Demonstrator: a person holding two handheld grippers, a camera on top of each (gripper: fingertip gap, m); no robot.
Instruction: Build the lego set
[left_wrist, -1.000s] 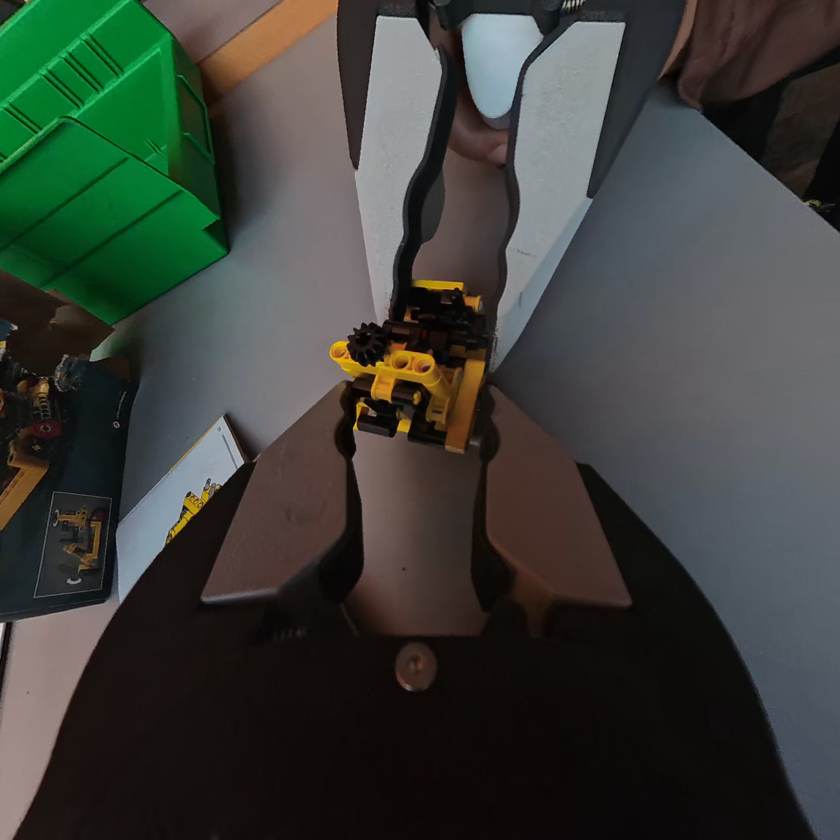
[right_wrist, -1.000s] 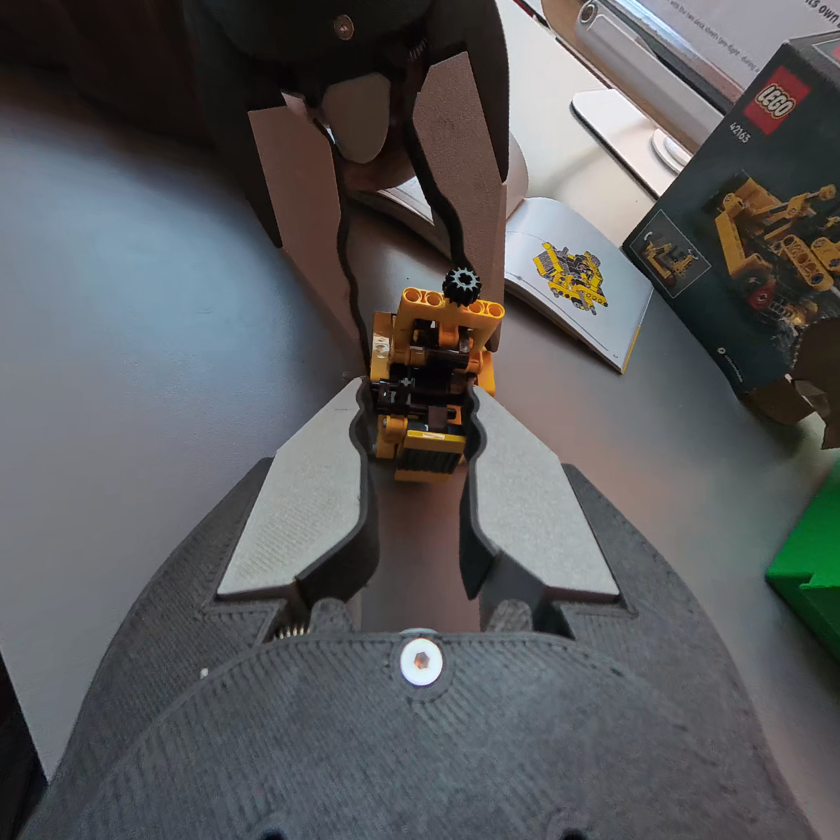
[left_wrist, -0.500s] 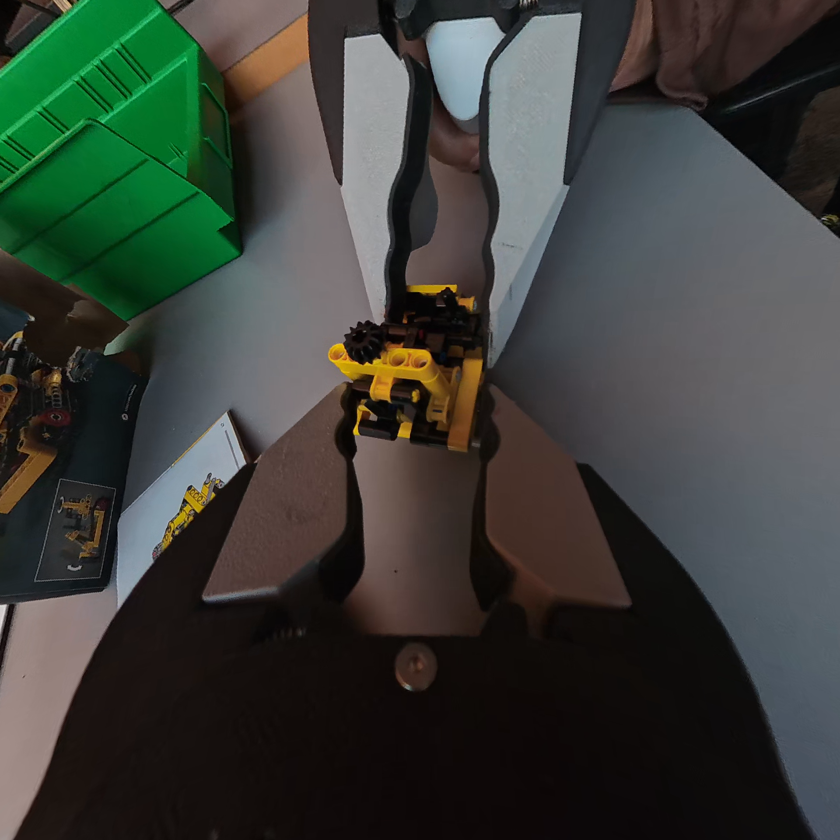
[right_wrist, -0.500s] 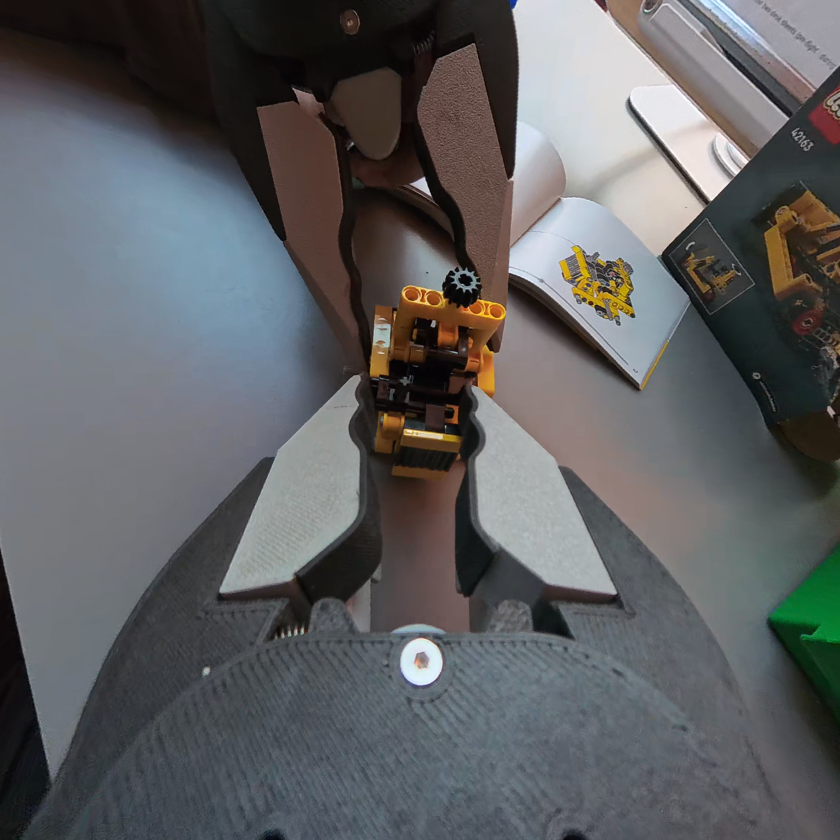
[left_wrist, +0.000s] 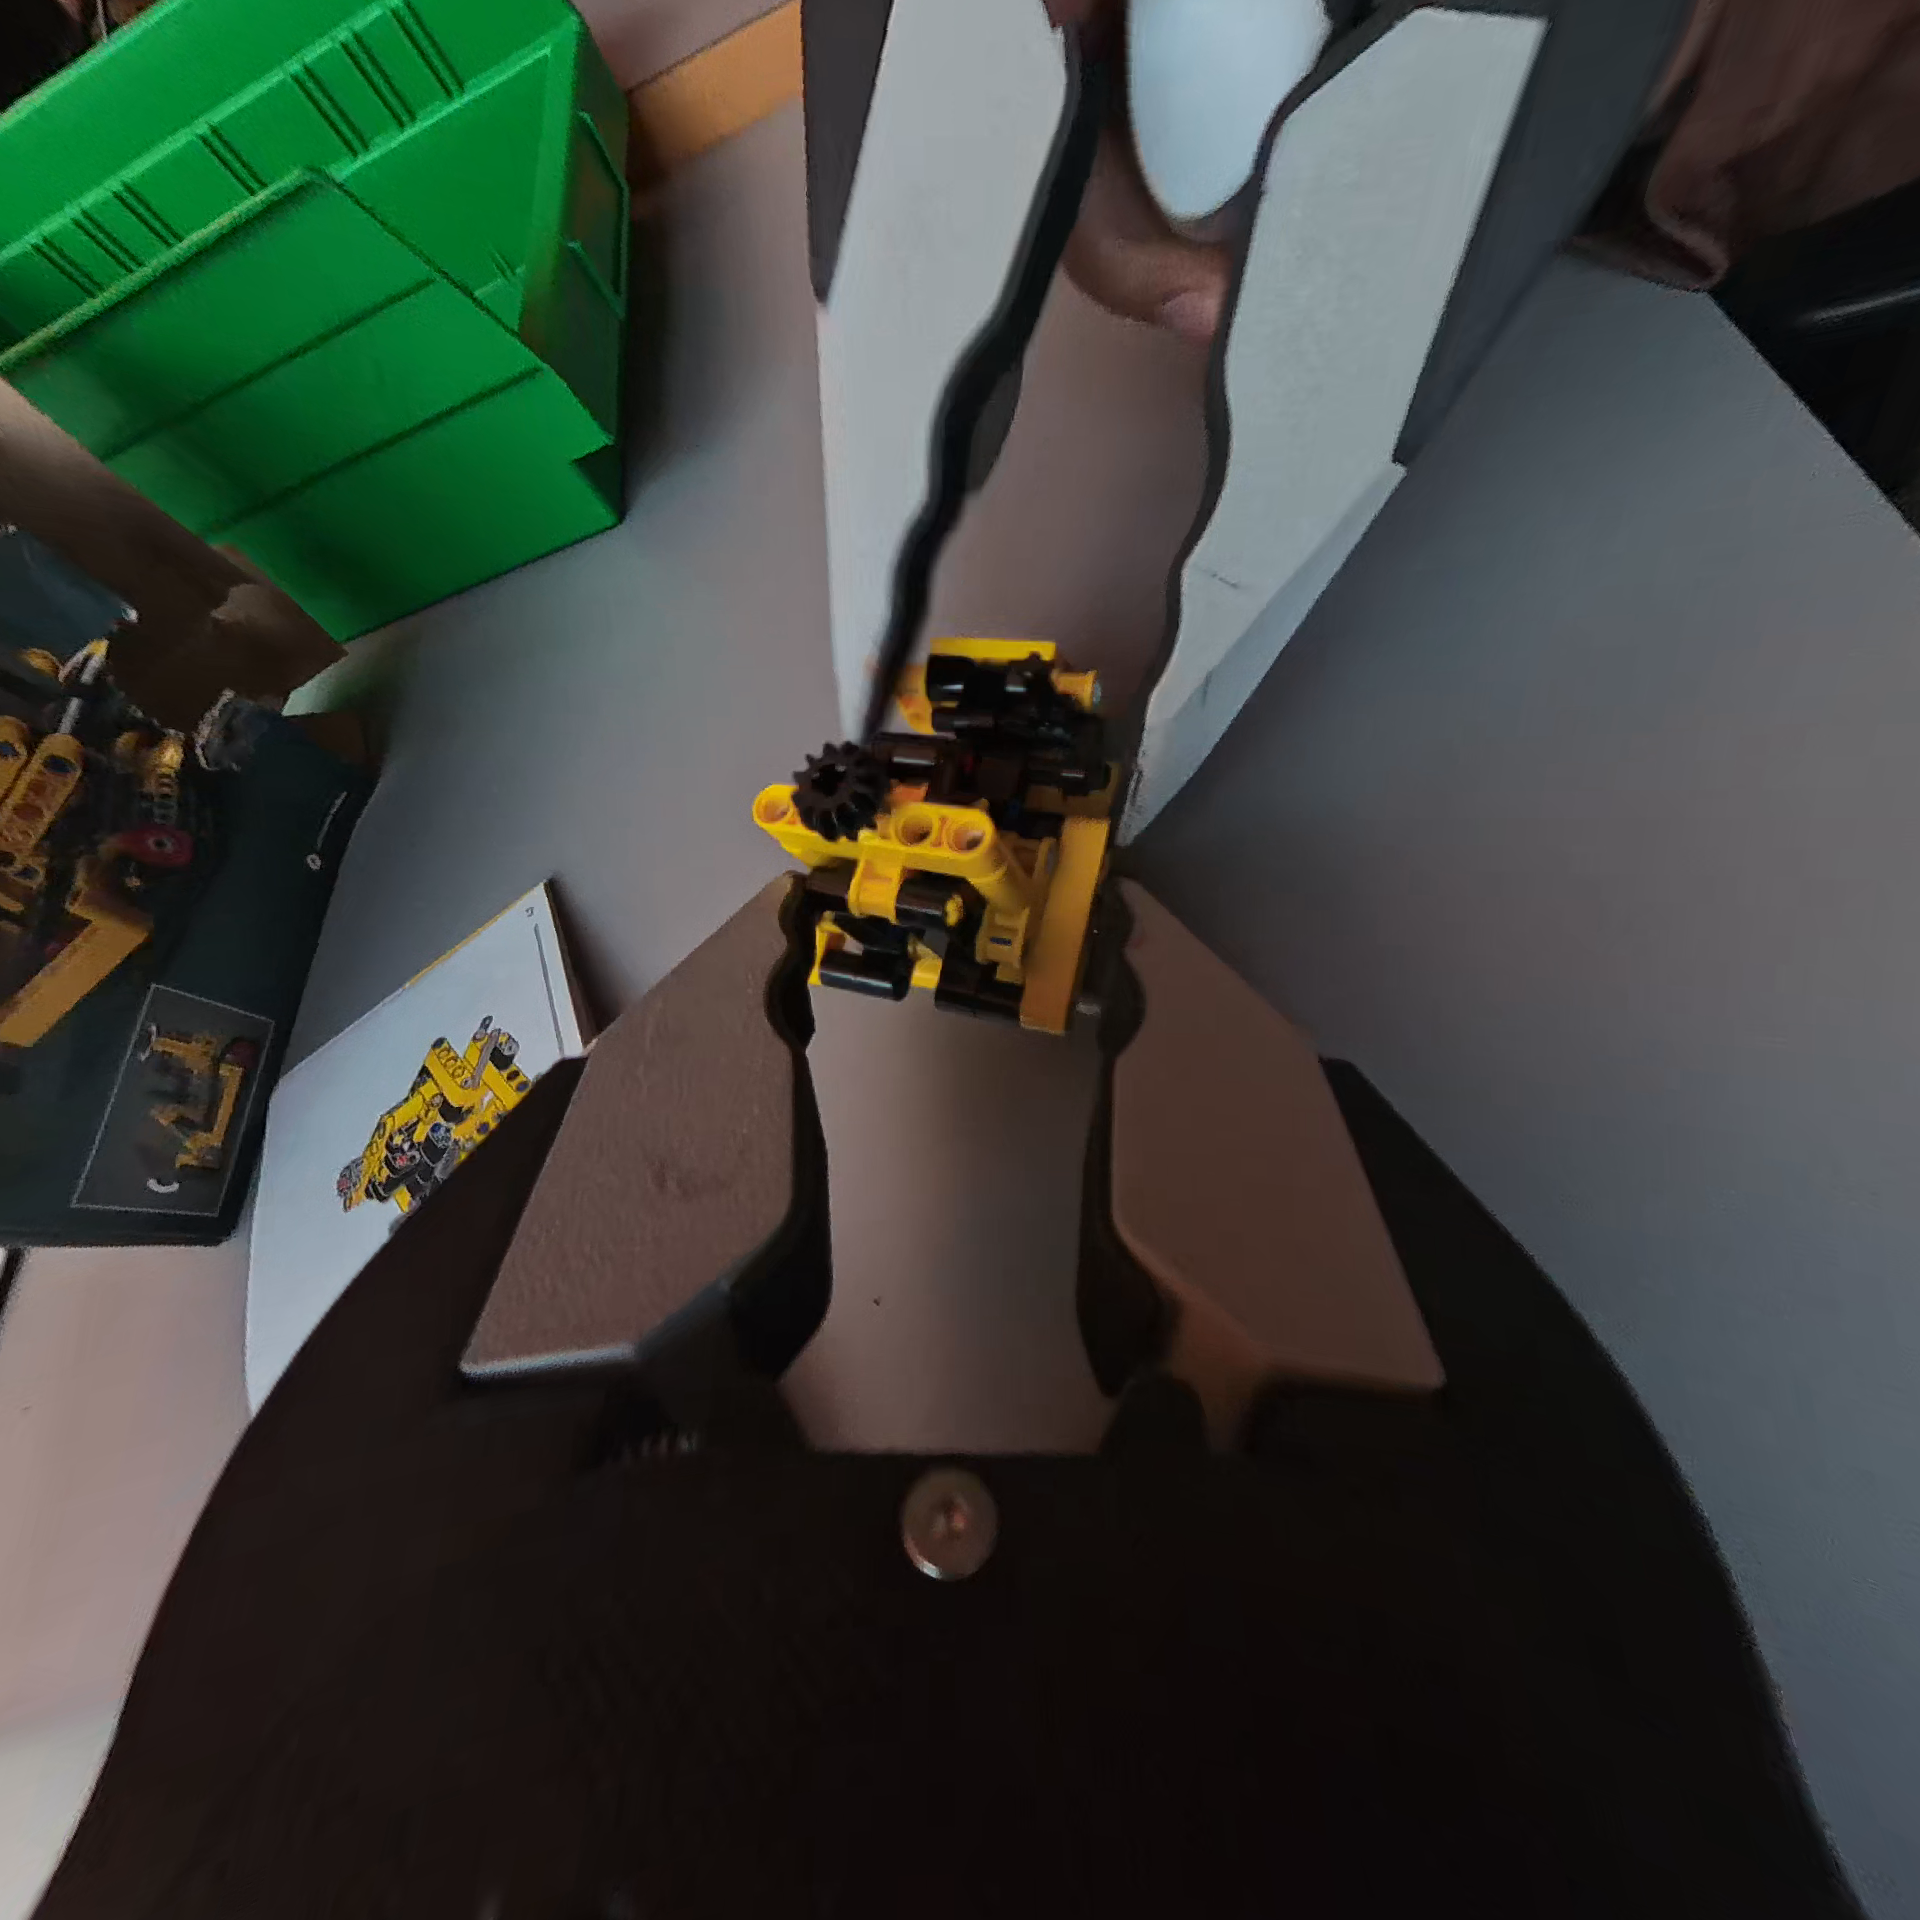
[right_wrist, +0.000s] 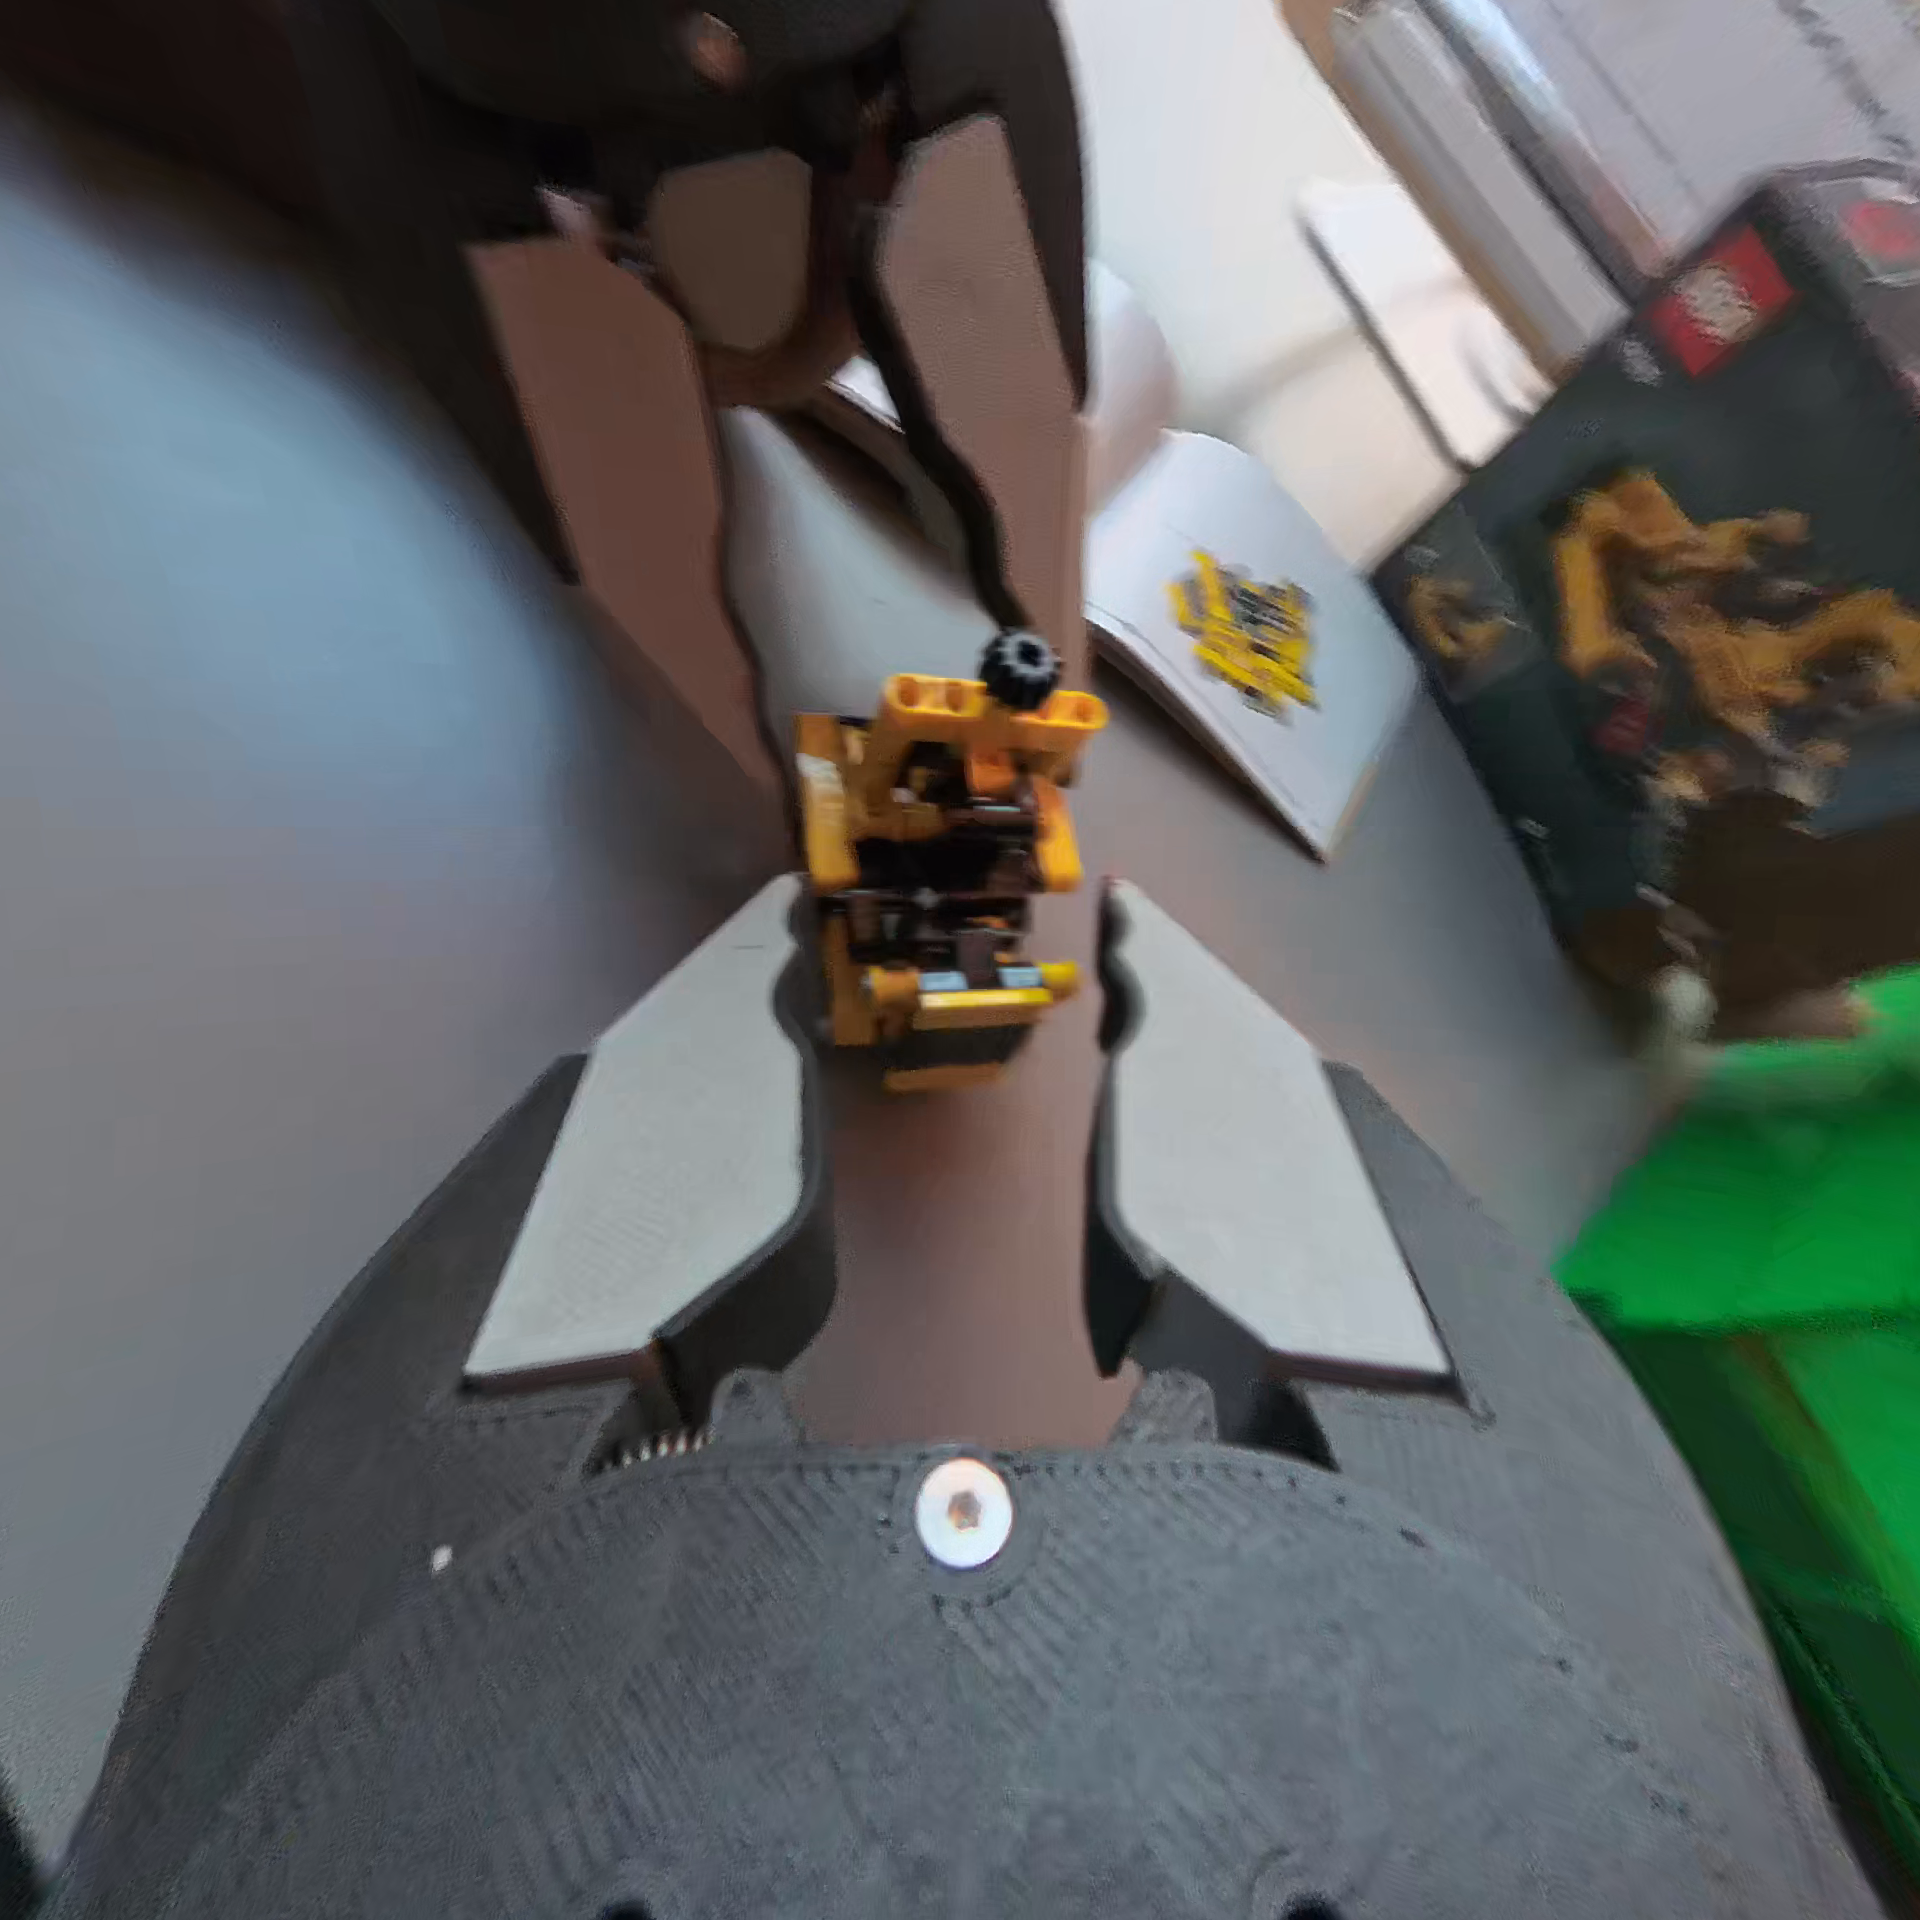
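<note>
A small yellow and black lego assembly (left_wrist: 935, 883) hangs above the grey table (left_wrist: 1558, 935), between my two grippers, which face each other. A black gear (left_wrist: 834, 790) sits on its yellow beam. My left gripper (left_wrist: 951, 935) is shut on the near end of the assembly. My right gripper (right_wrist: 951, 914) is around the other end (right_wrist: 935, 935) with its jaws slightly apart; a small gap shows beside its right finger (right_wrist: 1247, 1143). The right wrist view is blurred. The left gripper (right_wrist: 914, 727) also shows there, and the right gripper (left_wrist: 1003, 769) in the left wrist view.
A green bin (left_wrist: 312, 312) stands at the table's far left. The dark lego box (left_wrist: 104, 935) and the open instruction booklet (left_wrist: 416, 1091) lie beside it. A hand (left_wrist: 1143, 270) and a brown sleeve (left_wrist: 1766, 104) show behind the right gripper. The tips of both grippers are at nearly the same place.
My right gripper's jaws have spread apart and let go of the assembly. The left gripper still holds it. Both views have shifted, and the right one is blurred by motion.
</note>
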